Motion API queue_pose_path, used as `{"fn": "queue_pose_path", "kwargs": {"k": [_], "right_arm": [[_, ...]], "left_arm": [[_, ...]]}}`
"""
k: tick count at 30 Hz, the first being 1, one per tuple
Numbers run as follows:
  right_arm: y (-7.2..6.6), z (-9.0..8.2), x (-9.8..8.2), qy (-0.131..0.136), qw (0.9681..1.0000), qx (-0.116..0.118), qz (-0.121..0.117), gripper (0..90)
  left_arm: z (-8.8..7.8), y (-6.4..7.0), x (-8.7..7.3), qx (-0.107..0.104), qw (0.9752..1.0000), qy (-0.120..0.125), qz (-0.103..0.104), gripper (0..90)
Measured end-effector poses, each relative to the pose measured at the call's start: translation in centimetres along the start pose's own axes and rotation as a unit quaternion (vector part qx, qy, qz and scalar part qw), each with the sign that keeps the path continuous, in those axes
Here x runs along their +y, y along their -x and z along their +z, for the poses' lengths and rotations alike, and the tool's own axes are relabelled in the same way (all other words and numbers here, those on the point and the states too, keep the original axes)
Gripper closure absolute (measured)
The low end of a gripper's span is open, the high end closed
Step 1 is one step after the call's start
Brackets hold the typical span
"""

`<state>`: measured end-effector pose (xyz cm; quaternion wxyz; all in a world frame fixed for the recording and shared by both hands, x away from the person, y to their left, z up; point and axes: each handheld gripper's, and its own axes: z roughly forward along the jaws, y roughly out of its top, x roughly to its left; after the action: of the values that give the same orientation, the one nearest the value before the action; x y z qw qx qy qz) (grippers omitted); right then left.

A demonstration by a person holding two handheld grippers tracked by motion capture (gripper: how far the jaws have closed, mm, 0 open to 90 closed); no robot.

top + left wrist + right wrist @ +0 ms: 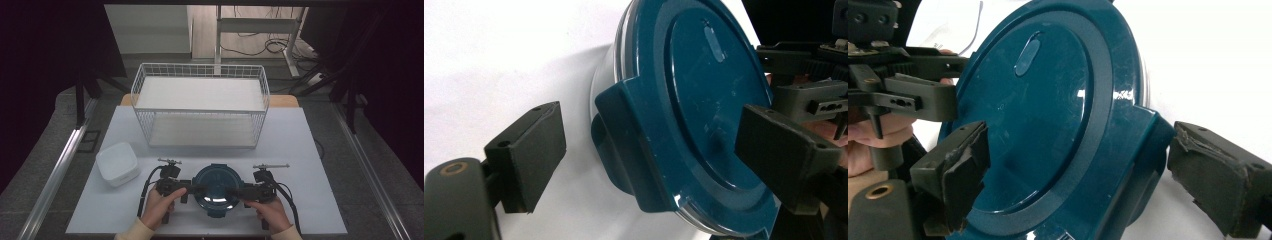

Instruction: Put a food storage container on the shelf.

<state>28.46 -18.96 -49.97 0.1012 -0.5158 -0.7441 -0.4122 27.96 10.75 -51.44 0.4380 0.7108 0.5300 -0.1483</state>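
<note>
No words or labels seen on anything. Round box (218,187) set on white table (310,150), near front edge, between both grippers. Box covered by dark blue lid (704,100); clear wall seen under lid rim. Long oval bump (1027,54) found on lid top. Blue clip flaps (634,145) folded down at lid sides. Left gripper (192,189) spread open around one flap. Right gripper (239,192) spread open around other flap. White tub (118,163) placed left of box. Wire basket (200,105) placed behind.
</note>
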Motion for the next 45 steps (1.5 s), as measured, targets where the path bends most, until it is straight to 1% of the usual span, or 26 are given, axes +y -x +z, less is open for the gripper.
{"fn": "queue_pose_path", "kwargs": {"k": [1,3,4,5,7,9,11,12,13,15,18,19,20,21,26,37,40,45], "right_arm": [[0.0,0.0,0.0,0.000,1.0000,0.000,0.000,10.0],[0.1,0.2,-0.1,-0.002,0.9999,0.001,0.010,11.7],[0.1,0.2,-0.1,-0.002,0.9999,0.001,0.010,11.7],[0.1,0.3,-0.2,-0.005,0.9999,0.003,0.014,13.5],[0.1,0.4,-0.2,-0.004,0.9998,0.007,0.017,14.7],[0.1,0.5,-0.2,-0.005,0.9997,0.014,0.021,16.8],[0.0,0.5,-0.2,-0.005,0.9996,0.012,0.023,17.1],[0.1,0.4,-0.2,-0.005,0.9996,0.013,0.024,19.2],[0.2,0.3,-0.1,-0.006,0.9995,0.014,0.026,20.6],[0.3,0.2,-0.1,-0.006,0.9994,0.018,0.030,22.1],[0.5,0.1,0.0,-0.008,0.9992,0.021,0.033,23.5],[0.6,0.0,0.0,-0.007,0.9990,0.022,0.038,25.1],[0.6,0.0,0.0,-0.007,0.9990,0.022,0.038,25.1],[0.6,-0.1,0.1,-0.007,0.9988,0.024,0.041,25.9],[0.8,-0.4,0.1,0.005,0.9979,0.029,0.057,31.5],[0.5,-0.8,0.1,0.015,0.9979,0.029,0.055,35.6],[0.3,-1.0,0.1,0.018,0.9979,0.029,0.055,36.5],[0.0,-1.4,0.2,0.028,0.9982,0.027,0.046,38.1]], "left_arm": [[0.0,0.0,0.0,0.000,1.0000,0.000,0.000,13.6],[0.1,0.0,0.0,-0.004,1.0000,-0.001,-0.003,14.8],[0.2,0.0,0.0,-0.001,1.0000,-0.001,-0.003,14.8],[0.2,0.1,0.0,0.000,1.0000,-0.001,-0.003,15.9],[0.4,0.1,-0.1,-0.008,0.9999,-0.004,-0.009,16.6],[0.6,0.2,-0.1,-0.016,0.9998,-0.009,-0.009,17.6],[0.8,0.3,-0.2,-0.023,0.9996,-0.014,-0.011,18.0],[1.0,0.4,-0.3,-0.028,0.9994,-0.019,-0.009,17.0],[1.1,0.5,-0.4,-0.026,0.9994,-0.016,-0.017,16.2],[1.1,0.1,-0.4,-0.030,0.9991,-0.019,-0.023,16.1],[0.9,0.0,-0.4,-0.035,0.9989,-0.015,-0.027,17.8],[0.8,0.0,-0.4,-0.032,0.9991,-0.010,-0.026,22.0],[0.5,0.1,-0.4,-0.027,0.9993,-0.004,-0.027,22.0],[0.4,0.1,-0.3,-0.027,0.9992,-0.006,-0.029,24.7],[0.1,-0.1,-0.4,-0.034,0.9987,-0.006,-0.039,28.0],[-0.5,0.2,-0.7,-0.030,0.9981,0.004,-0.054,31.9],[-0.7,0.3,-0.8,-0.030,0.9980,0.006,-0.054,33.3],[-1.0,0.5,-0.8,-0.030,0.9979,0.013,-0.055,36.0]]}}
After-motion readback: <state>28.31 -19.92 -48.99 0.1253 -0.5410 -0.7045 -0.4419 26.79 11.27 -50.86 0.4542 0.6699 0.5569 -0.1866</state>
